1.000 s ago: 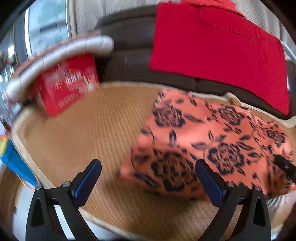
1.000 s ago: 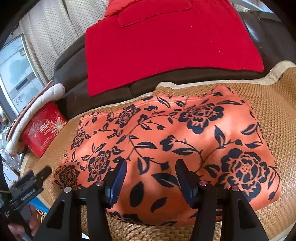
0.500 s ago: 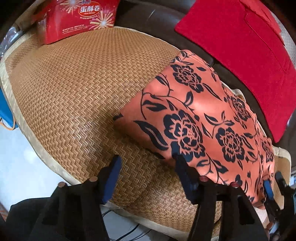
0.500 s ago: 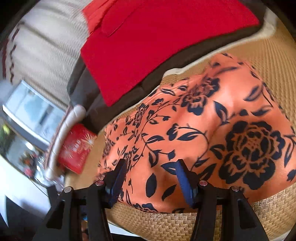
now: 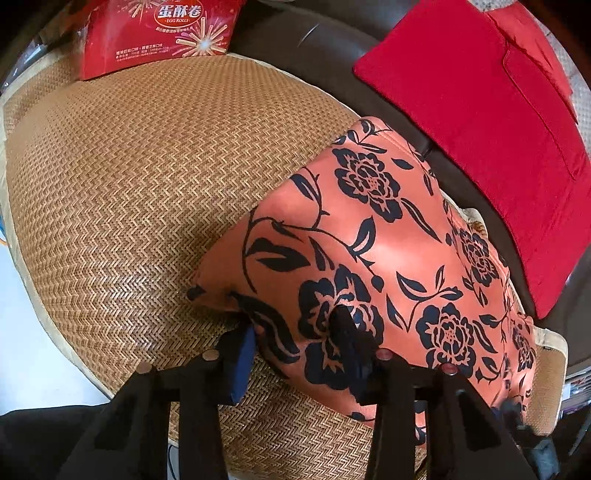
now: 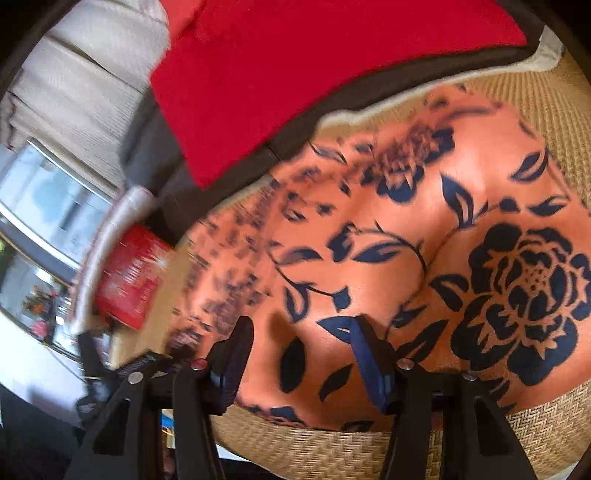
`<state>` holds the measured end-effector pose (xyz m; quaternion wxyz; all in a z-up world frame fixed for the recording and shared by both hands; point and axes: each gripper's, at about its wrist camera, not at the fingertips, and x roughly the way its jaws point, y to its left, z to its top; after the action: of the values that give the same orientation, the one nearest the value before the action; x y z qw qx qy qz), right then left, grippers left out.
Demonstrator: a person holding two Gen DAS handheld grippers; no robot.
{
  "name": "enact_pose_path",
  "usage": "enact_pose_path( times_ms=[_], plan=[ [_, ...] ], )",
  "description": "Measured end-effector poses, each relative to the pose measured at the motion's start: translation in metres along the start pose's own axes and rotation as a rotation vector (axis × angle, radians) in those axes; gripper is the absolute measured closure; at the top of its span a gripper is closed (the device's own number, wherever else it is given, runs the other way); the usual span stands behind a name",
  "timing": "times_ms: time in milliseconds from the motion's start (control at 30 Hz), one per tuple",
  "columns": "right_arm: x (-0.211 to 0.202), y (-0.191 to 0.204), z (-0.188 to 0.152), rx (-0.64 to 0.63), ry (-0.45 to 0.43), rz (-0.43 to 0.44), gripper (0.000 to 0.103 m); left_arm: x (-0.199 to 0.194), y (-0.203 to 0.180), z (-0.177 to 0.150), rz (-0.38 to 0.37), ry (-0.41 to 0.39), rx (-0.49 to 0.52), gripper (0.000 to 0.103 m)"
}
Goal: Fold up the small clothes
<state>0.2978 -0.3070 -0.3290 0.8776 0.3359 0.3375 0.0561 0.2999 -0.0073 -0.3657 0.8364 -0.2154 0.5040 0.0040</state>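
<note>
An orange garment with black flowers (image 5: 369, 258) lies folded on a woven mat (image 5: 129, 184). My left gripper (image 5: 295, 343) points down at its near left corner. The jaws are closing, with the left blue pad (image 5: 242, 358) at the cloth's edge and the right finger (image 5: 351, 347) on top of the fabric, so the corner sits between them. My right gripper (image 6: 301, 347) hovers over the garment (image 6: 424, 240) near its front edge. Its jaws are closing slightly with cloth beneath the gap, and I see no pinch.
A red egg-roll box (image 5: 155, 33) stands at the mat's far left. A red cloth (image 5: 480, 129) drapes over the dark brown sofa back (image 5: 303, 44) behind the garment. The mat's pale border (image 5: 48, 325) drops off to a white floor at the near left.
The left gripper sank, rolled and came in on the garment's near left corner while its jaws narrowed a lot. The right gripper tilted and moved closer to the cloth, jaws slightly narrower.
</note>
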Motion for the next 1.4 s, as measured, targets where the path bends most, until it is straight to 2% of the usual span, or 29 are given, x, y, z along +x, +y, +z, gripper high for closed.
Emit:
enact_pose_path(
  times_ms=[33, 67, 133, 233, 300, 333, 367, 433, 533, 600, 733, 800, 867, 1000, 1100, 1167, 1200, 1233, 1267, 1333, 1400],
  plan=[
    [0.005, -0.001, 0.000, -0.003, 0.017, -0.025, 0.059, 0.002, 0.000, 0.001, -0.012, 0.000, -0.007, 0.059],
    [0.006, -0.002, 0.000, -0.006, 0.018, -0.043, 0.062, 0.001, 0.001, 0.002, -0.016, -0.001, -0.013, 0.057],
    [0.008, -0.006, 0.000, 0.004, 0.027, -0.037, 0.067, 0.002, 0.003, 0.005, -0.023, -0.002, -0.029, 0.052],
    [0.010, -0.014, 0.002, 0.020, 0.040, -0.030, 0.076, 0.005, -0.002, 0.016, -0.012, -0.015, -0.031, 0.052],
    [0.008, -0.017, 0.000, 0.030, 0.045, -0.016, 0.078, 0.013, -0.010, 0.019, 0.021, -0.026, -0.021, 0.062],
    [0.007, -0.019, 0.000, 0.035, 0.046, -0.008, 0.078, 0.022, -0.006, 0.017, 0.033, -0.030, -0.022, 0.073],
    [0.007, -0.020, 0.000, 0.037, 0.046, -0.003, 0.078, 0.025, -0.008, 0.019, 0.037, -0.028, -0.029, 0.079],
    [0.005, -0.020, -0.001, 0.039, 0.044, 0.000, 0.078, 0.026, -0.014, 0.019, 0.048, -0.042, -0.018, 0.083],
    [0.000, -0.022, -0.002, 0.070, 0.036, 0.019, 0.079, 0.015, -0.036, 0.019, 0.071, -0.103, 0.074, 0.085],
    [-0.004, -0.026, 0.000, 0.105, 0.037, 0.045, 0.079, 0.000, -0.055, 0.019, 0.057, -0.160, 0.153, 0.085],
    [-0.031, -0.045, 0.009, 0.175, -0.045, 0.088, 0.075, -0.036, -0.105, 0.011, 0.001, -0.285, 0.361, 0.086],
    [-0.045, -0.054, 0.012, 0.199, -0.086, 0.113, 0.075, -0.054, -0.139, -0.004, -0.044, -0.351, 0.500, 0.086],
    [-0.059, -0.064, 0.015, 0.222, -0.131, 0.135, 0.075, -0.066, -0.162, -0.021, -0.094, -0.381, 0.605, 0.086],
    [-0.088, -0.090, 0.020, 0.292, -0.216, 0.208, 0.074, -0.070, -0.214, -0.070, -0.178, -0.373, 0.790, 0.087],
    [-0.104, -0.110, 0.024, 0.356, -0.265, 0.276, 0.074, -0.047, -0.242, -0.109, -0.217, -0.306, 0.899, 0.087],
    [-0.111, -0.123, 0.028, 0.393, -0.278, 0.310, 0.070, -0.023, -0.255, -0.132, -0.215, -0.233, 0.973, 0.086],
    [-0.112, -0.128, 0.029, 0.408, -0.278, 0.325, 0.058, -0.014, -0.258, -0.136, -0.210, -0.207, 0.991, 0.085],
    [-0.111, -0.134, 0.031, 0.435, -0.271, 0.347, 0.028, -0.007, -0.257, -0.138, -0.212, -0.185, 1.005, 0.082],
    [-0.110, -0.139, 0.032, 0.457, -0.266, 0.365, 0.019, -0.007, -0.255, -0.137, -0.231, -0.180, 1.011, 0.080],
    [-0.106, -0.145, 0.037, 0.475, -0.252, 0.399, 0.018, -0.021, -0.244, -0.130, -0.304, -0.190, 1.019, 0.075],
    [-0.102, -0.148, 0.046, 0.462, -0.242, 0.405, 0.018, -0.045, -0.227, -0.118, -0.425, -0.190, 1.033, 0.067]
  ],
)
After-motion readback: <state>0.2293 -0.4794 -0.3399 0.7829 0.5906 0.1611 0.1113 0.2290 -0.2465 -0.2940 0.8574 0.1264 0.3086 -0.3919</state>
